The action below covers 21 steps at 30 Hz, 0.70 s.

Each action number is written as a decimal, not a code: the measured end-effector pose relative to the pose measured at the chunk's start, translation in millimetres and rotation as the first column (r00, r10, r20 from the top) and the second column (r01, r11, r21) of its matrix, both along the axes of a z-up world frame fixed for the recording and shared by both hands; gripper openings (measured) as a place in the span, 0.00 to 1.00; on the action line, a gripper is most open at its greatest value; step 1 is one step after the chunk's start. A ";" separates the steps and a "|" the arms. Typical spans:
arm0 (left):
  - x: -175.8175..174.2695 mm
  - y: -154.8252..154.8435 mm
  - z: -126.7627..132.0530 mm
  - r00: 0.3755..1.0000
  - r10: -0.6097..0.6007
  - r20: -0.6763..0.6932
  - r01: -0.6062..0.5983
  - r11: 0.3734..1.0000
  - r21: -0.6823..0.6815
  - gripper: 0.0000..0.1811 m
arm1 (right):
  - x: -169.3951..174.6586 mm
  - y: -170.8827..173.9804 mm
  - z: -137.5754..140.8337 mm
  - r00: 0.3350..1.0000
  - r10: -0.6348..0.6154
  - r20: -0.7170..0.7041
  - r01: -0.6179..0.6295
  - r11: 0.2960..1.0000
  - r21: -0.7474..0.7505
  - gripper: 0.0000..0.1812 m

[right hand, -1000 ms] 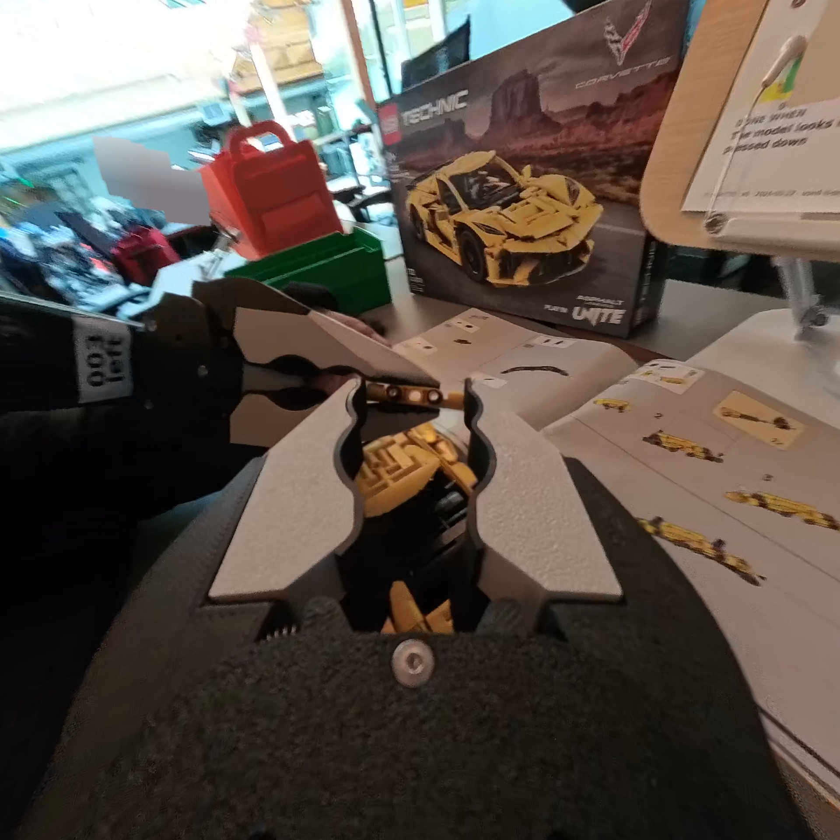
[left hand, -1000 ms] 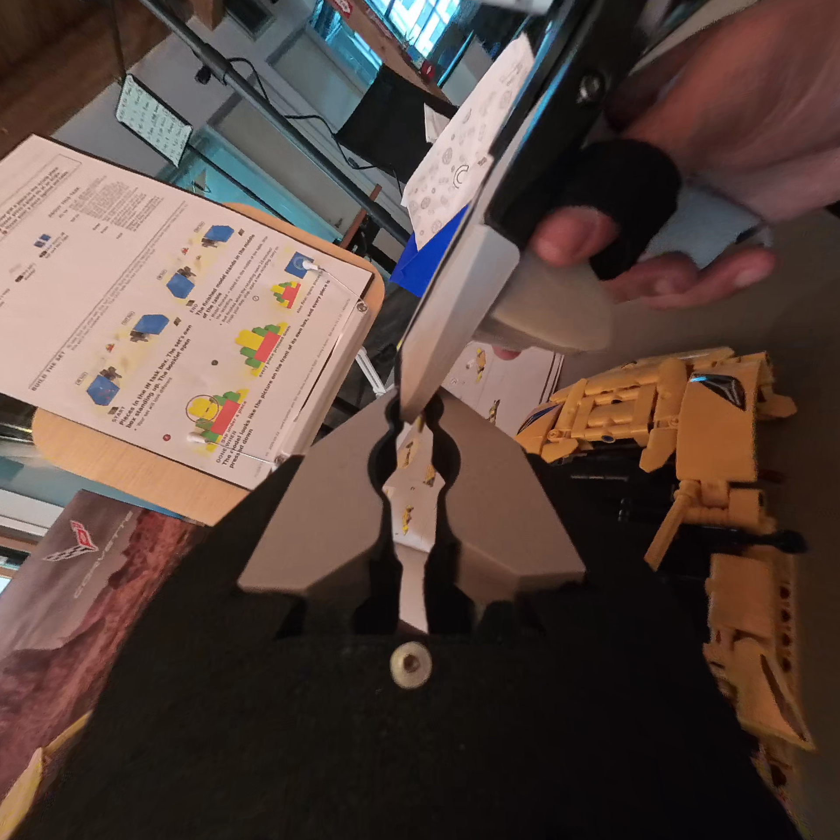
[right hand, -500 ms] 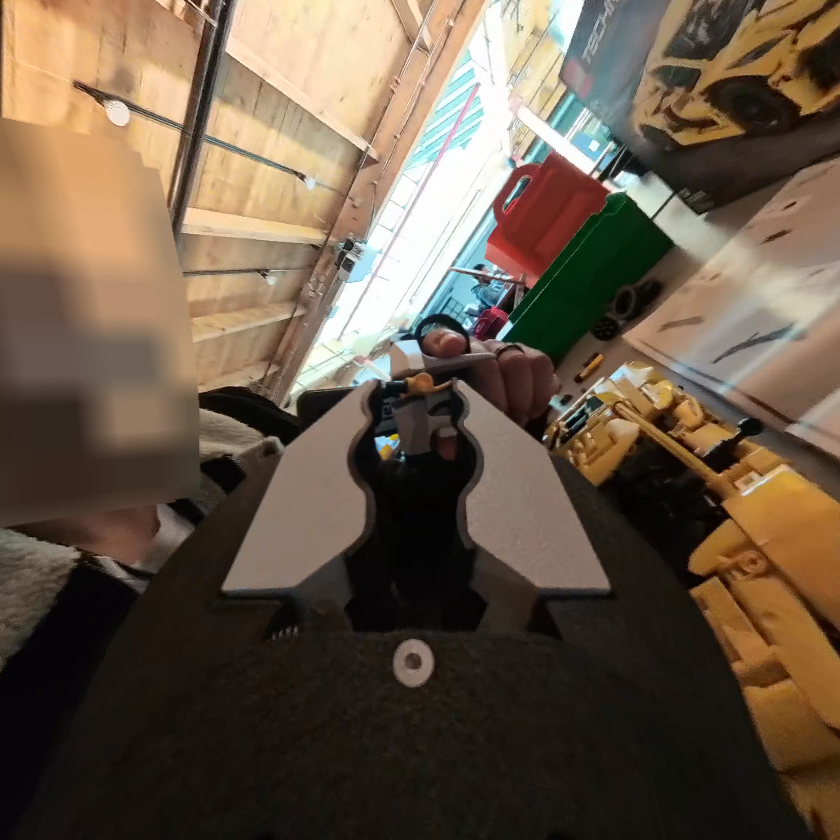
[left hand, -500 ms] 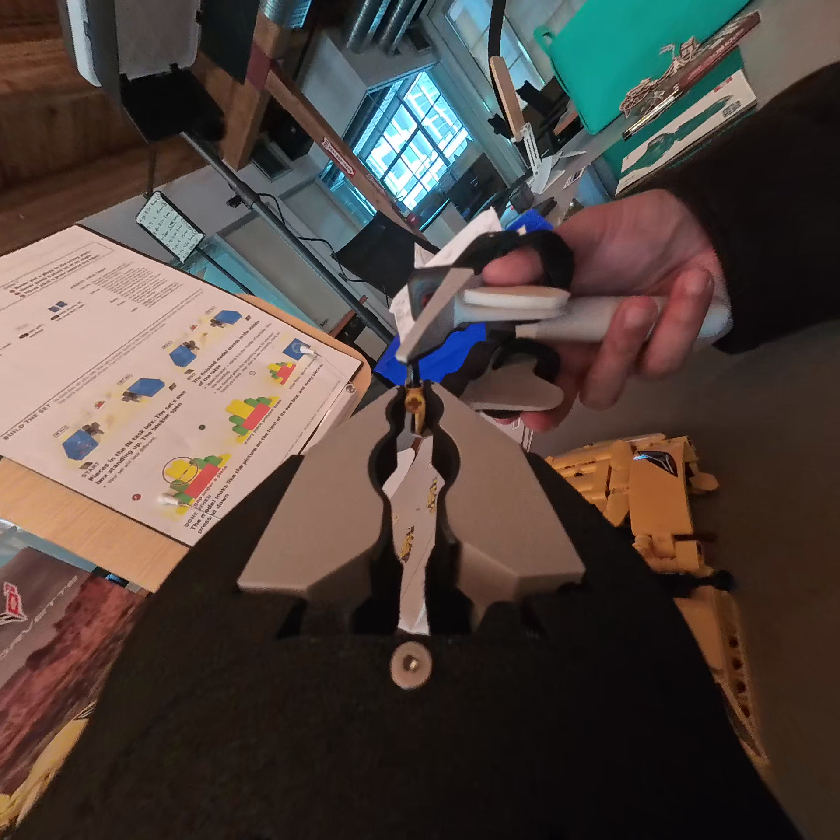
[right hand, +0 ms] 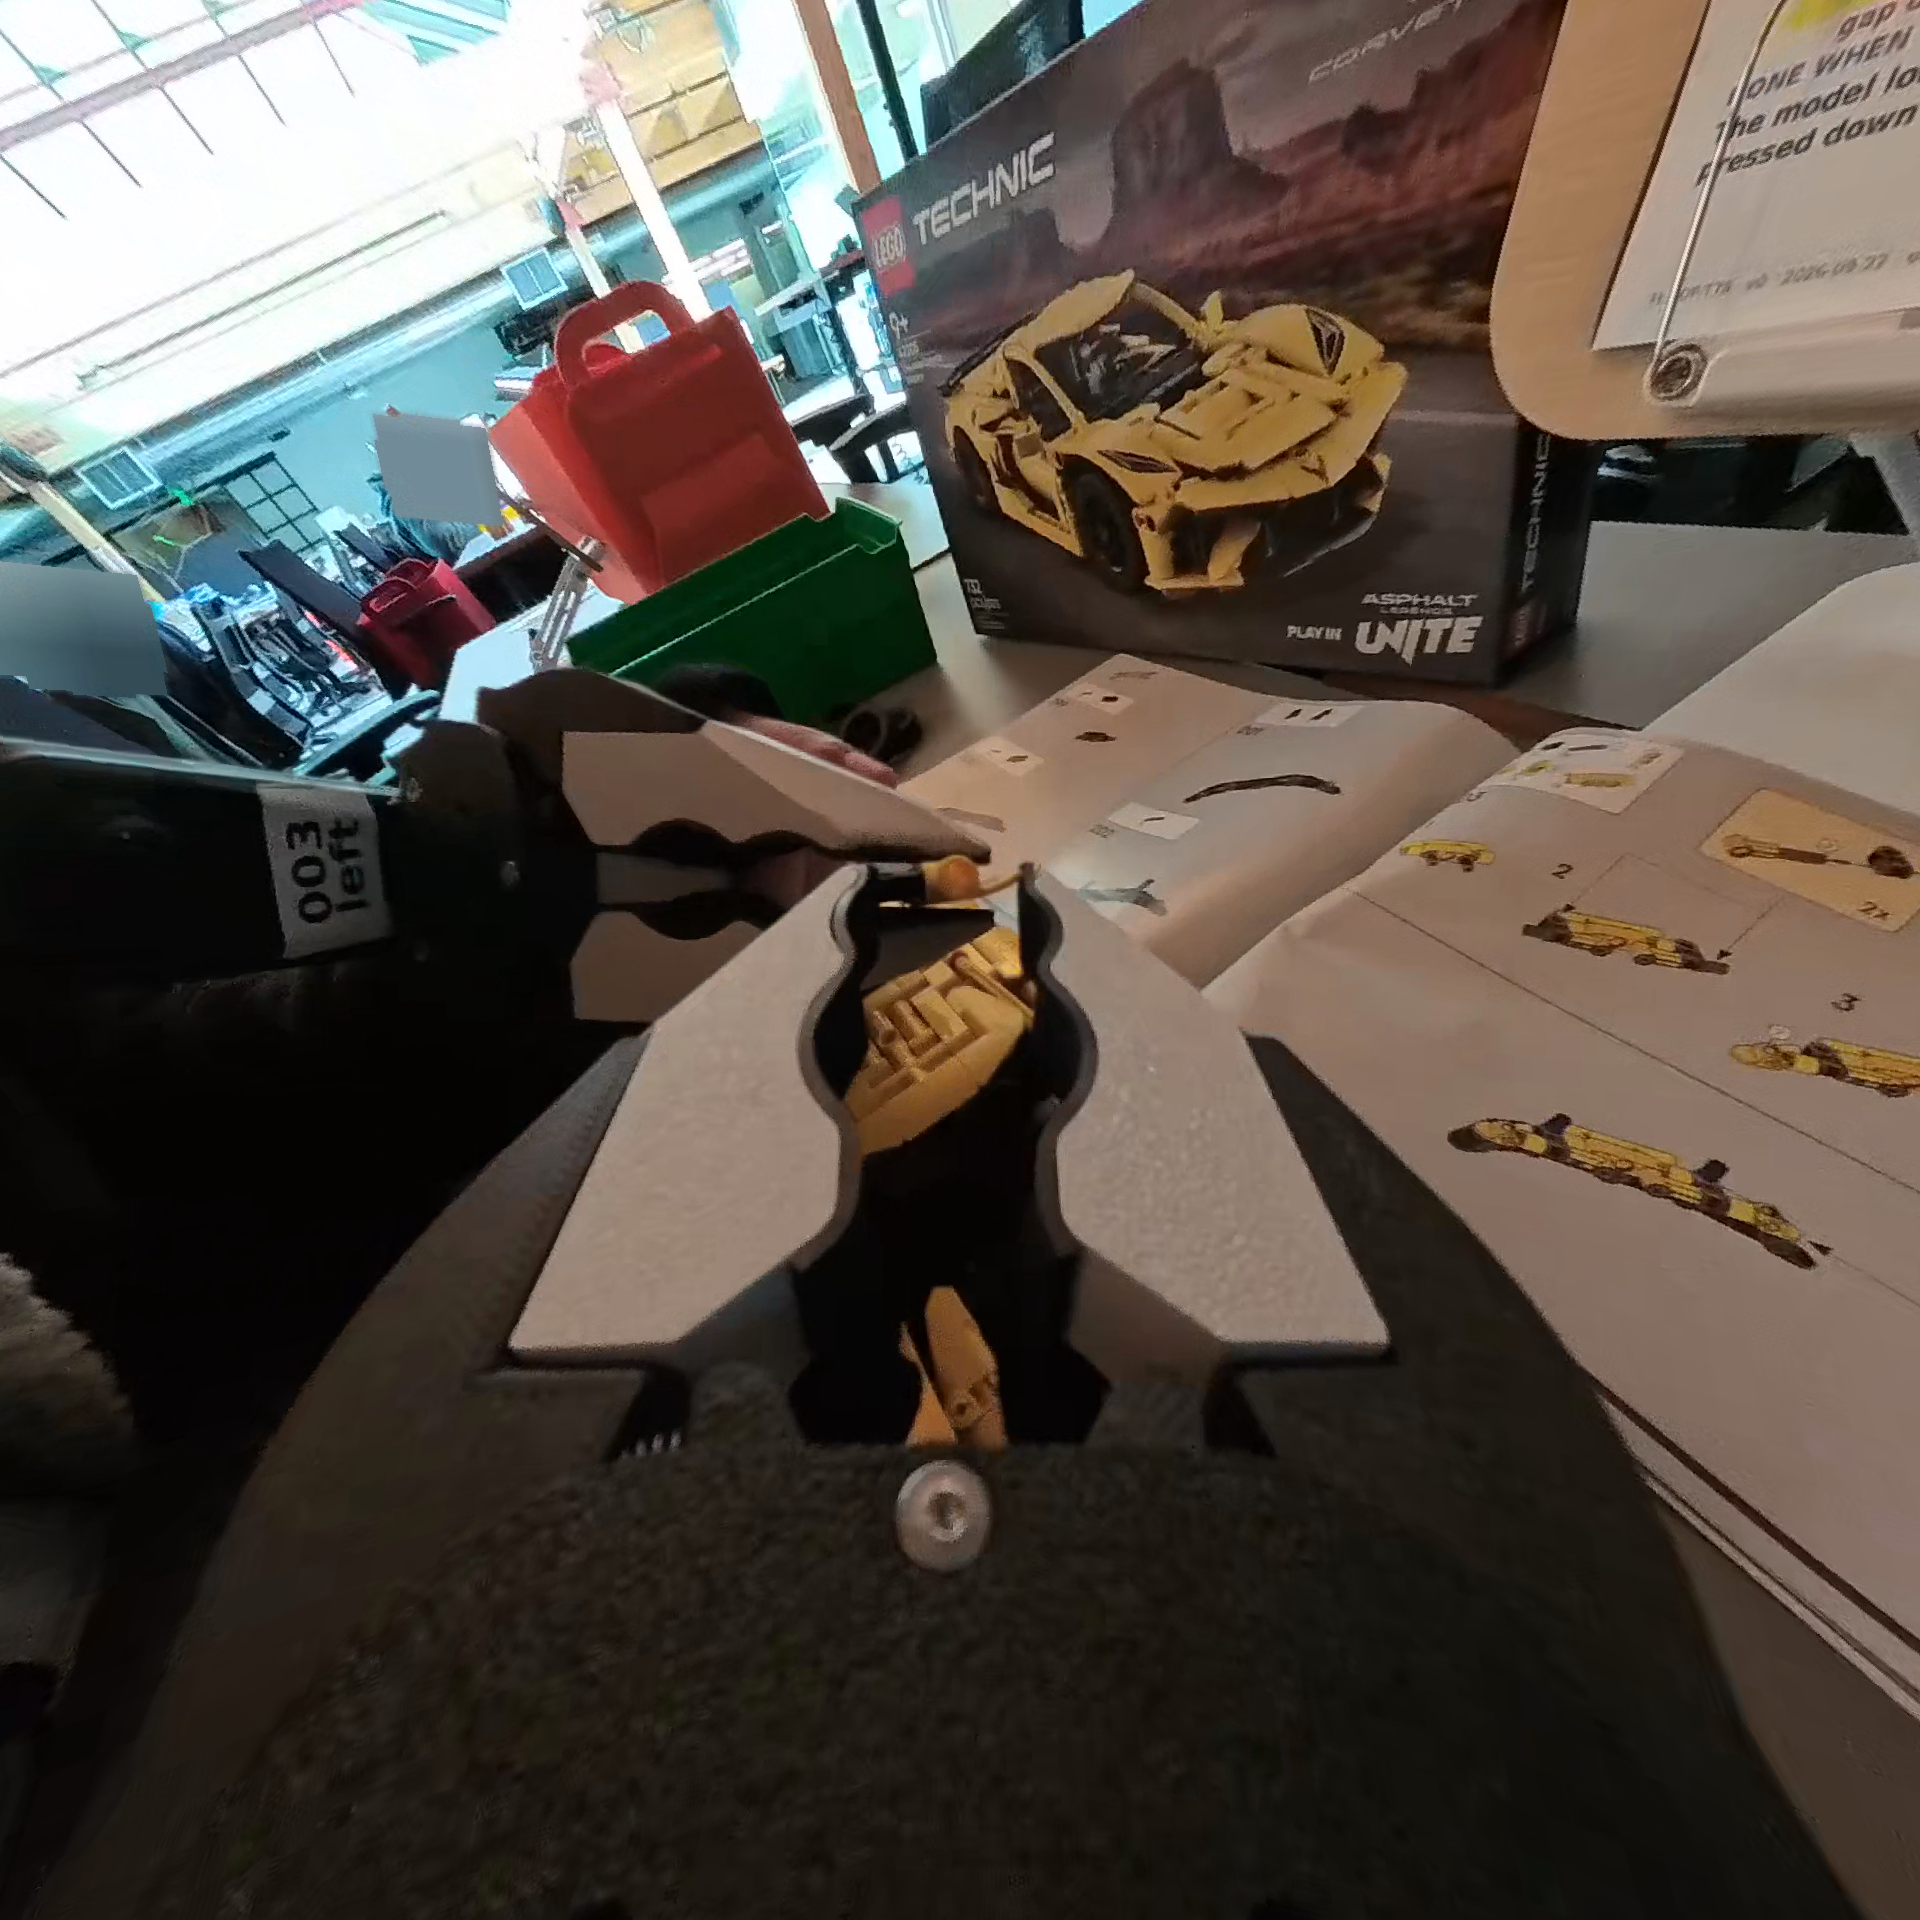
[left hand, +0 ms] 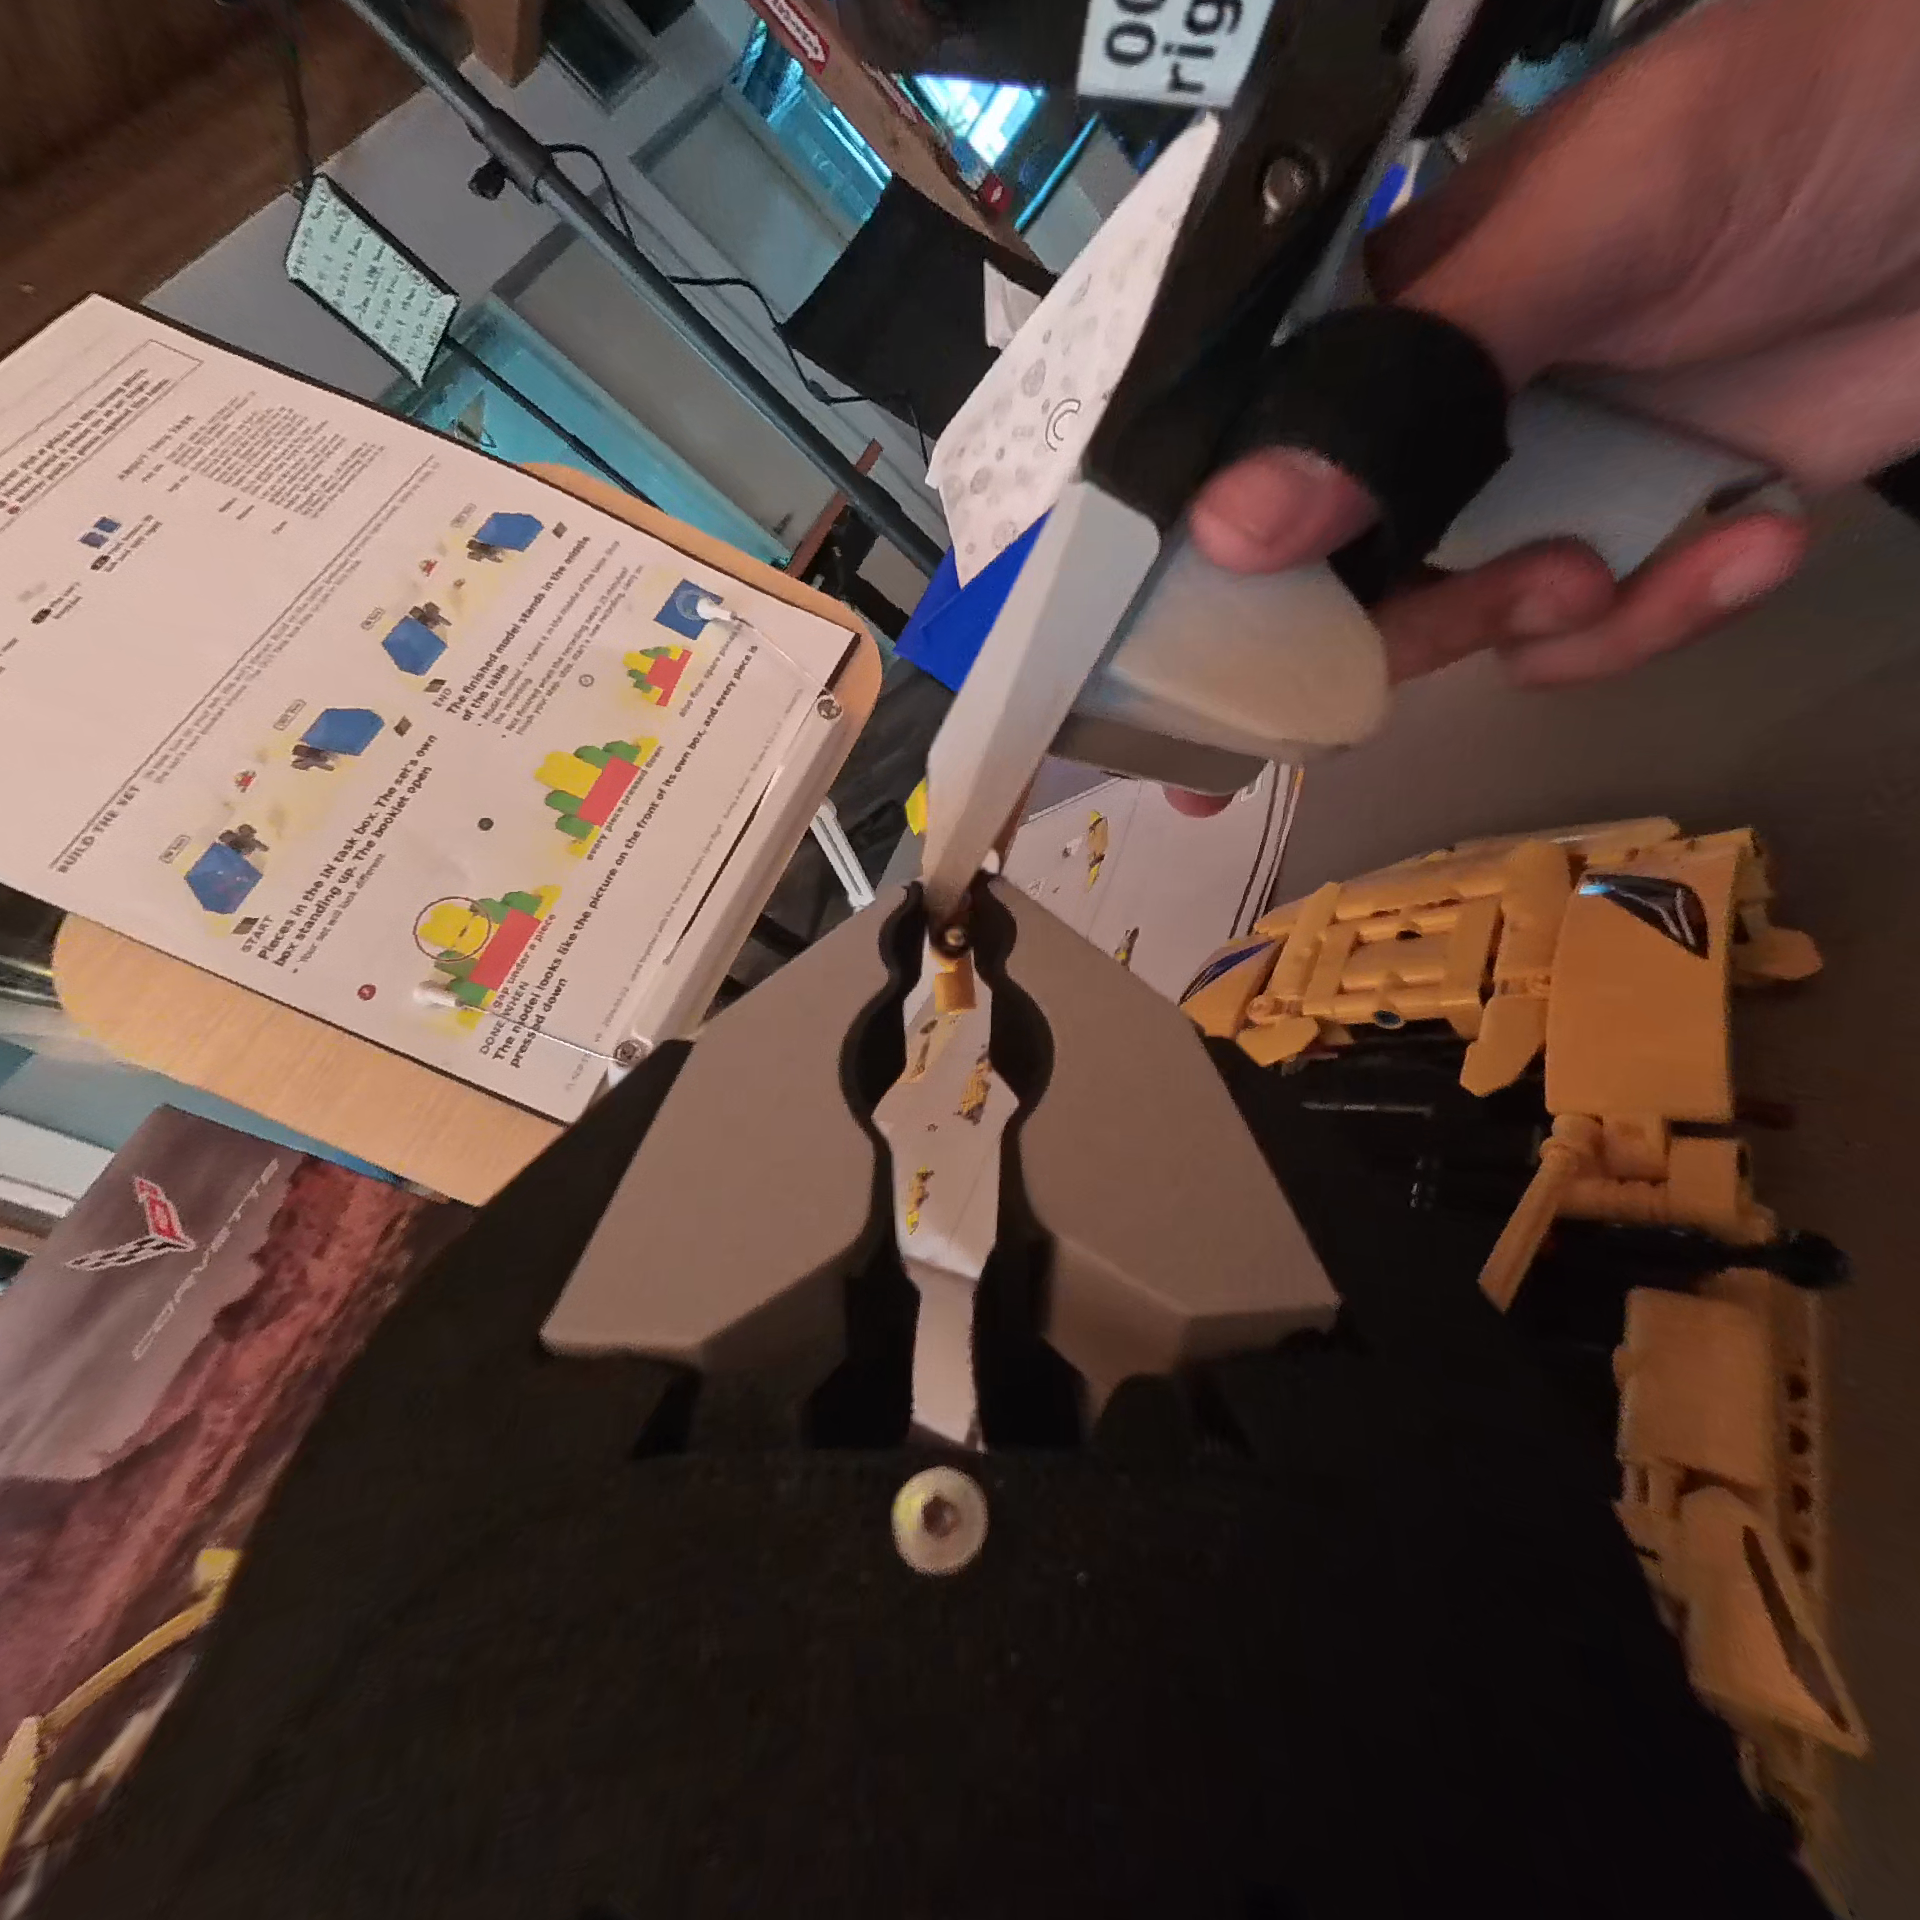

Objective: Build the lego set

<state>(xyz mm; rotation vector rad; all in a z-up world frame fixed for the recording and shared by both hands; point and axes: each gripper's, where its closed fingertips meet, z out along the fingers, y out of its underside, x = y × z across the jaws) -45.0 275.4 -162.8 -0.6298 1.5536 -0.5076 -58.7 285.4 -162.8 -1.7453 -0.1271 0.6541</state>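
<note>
Half a second back both claws were swung up away from the table; now they're back low over the build. The left gripper (left hand: 951,925) is clenched on a small yellow piece (left hand: 953,985) with a black pin end, right at its tips. The right gripper (right hand: 940,883) is meeting it tip to tip, partly closed, but whether it's actually pinching can't be told. The half-built yellow car (left hand: 1621,997) sits just right of the left claw, the open instruction booklet (right hand: 1558,1039) right of the right one. Looks like a mid-air handoff or pin fit.
</note>
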 end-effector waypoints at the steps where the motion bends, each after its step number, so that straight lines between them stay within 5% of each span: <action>1: -0.3 -0.5 -1.4 1.000 -0.006 -0.012 0.006 1.000 0.007 0.04 | -0.1 -0.7 -1.3 1.000 0.013 -0.007 -0.013 1.000 -0.006 0.14; 7: -6.7 -3.4 4.5 0.998 -0.059 -0.021 0.058 0.998 -0.035 0.04 | -2.6 -8.7 11.3 0.967 0.119 -0.223 -0.121 0.993 0.003 0.13; 11: -8.0 -5.1 1.7 0.997 -0.065 -0.050 0.062 0.997 -0.055 0.04 | -3.5 -9.7 9.2 0.965 0.132 -0.227 -0.138 0.990 -0.012 0.12; 14: -18.2 -9.8 -1.3 0.980 -0.158 -0.125 0.131 0.971 -0.199 0.11 | 1.0 -10.0 8.4 0.969 0.120 -0.217 -0.127 0.992 -0.018 0.13; 16: -33.9 -9.0 1.9 0.948 -0.269 -0.173 0.182 0.898 -0.400 0.11 | 3.3 -15.7 11.6 0.967 0.147 -0.206 -0.152 0.988 -0.010 0.13; 18: -47.7 8.4 17.1 0.945 -0.302 -0.129 0.183 0.810 -0.557 0.11 | -22.0 -36.9 10.7 0.933 0.327 -0.153 -0.335 0.942 -0.031 0.13; 21: -58.6 43.9 37.1 0.971 -0.237 -0.024 0.163 0.735 -0.658 0.11 | -78.7 -74.2 -32.0 0.805 0.584 0.106 -0.543 0.797 -0.266 0.13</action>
